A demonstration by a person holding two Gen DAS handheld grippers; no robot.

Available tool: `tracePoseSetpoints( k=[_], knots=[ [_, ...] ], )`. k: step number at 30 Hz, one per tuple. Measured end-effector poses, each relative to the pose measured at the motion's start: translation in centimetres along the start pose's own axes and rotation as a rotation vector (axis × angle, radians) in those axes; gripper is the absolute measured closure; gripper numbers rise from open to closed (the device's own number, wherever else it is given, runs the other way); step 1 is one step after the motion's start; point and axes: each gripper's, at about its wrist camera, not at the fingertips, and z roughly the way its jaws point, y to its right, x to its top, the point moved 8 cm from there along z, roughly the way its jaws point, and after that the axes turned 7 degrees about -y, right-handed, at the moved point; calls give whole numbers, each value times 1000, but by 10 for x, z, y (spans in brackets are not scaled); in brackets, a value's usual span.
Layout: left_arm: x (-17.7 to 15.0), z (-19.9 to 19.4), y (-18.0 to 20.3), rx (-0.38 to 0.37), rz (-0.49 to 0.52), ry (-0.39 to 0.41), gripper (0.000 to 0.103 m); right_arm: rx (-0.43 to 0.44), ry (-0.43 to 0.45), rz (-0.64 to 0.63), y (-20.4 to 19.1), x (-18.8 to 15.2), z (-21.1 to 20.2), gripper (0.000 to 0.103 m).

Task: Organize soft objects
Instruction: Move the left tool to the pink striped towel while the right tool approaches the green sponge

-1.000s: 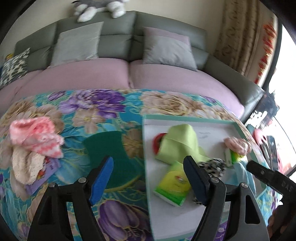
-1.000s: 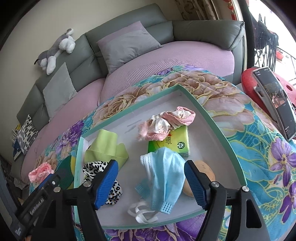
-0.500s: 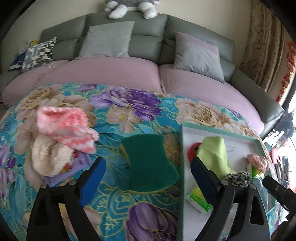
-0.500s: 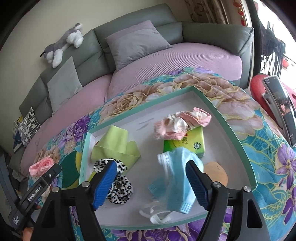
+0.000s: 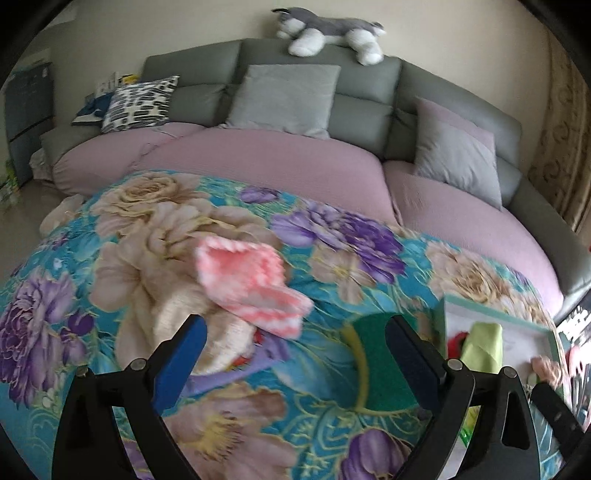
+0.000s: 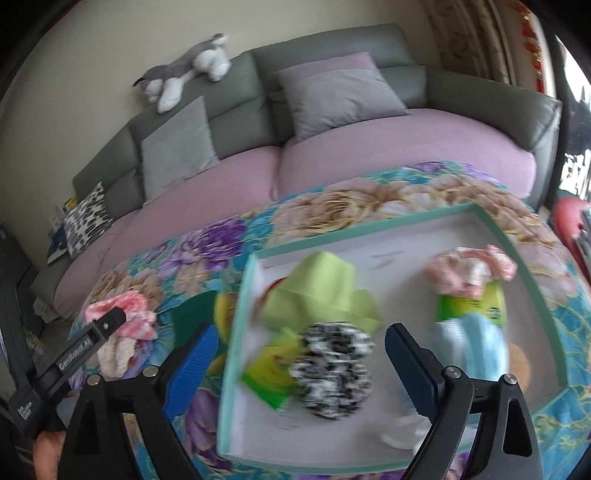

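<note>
Room: grey sofa (image 5: 325, 107) with mauve seat cushions across the upper frame, a plush husky (image 5: 328, 33) lying on its backrest.
Surface: floral cloth (image 5: 155, 225) in teal, purple and beige covers it; a teal-rimmed tray (image 6: 243, 306) sits on its right part.
Left gripper (image 5: 295, 350): released, nothing between the blue pads; its jaws have just been opening.
Loose pile: pink knit cloth (image 5: 251, 284) lies over a cream knit piece (image 5: 184, 314), just above and between the left gripper's pads, left of centre in the left wrist view.
Green sponge (image 5: 373, 354): flat on the cloth, beside the right-hand pad, between the pile and the tray.
Right gripper (image 6: 299, 354): released and empty; its jaws have just been opening.
Tray contents: lime cloth (image 6: 321, 291), black-and-white scrunchie (image 6: 332, 369), pink scrunchie (image 6: 465, 269), green tissue pack (image 6: 469, 310), blue mask (image 6: 476, 343), all inside the rim.
Key relation: the pile lies outside the tray, far to the left in the right wrist view; the left gripper is clearly nearer.
Judgement: the pink cloth looks the likely next pick, its long side running lower right.
</note>
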Motion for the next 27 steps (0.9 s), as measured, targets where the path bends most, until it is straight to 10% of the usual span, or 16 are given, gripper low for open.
tracePoseSetpoints(
  k=[27],
  knots=[
    [51,-2,-114,49,-193,-3,6,131,-52,-139,-113,-11,58,10]
  ],
)
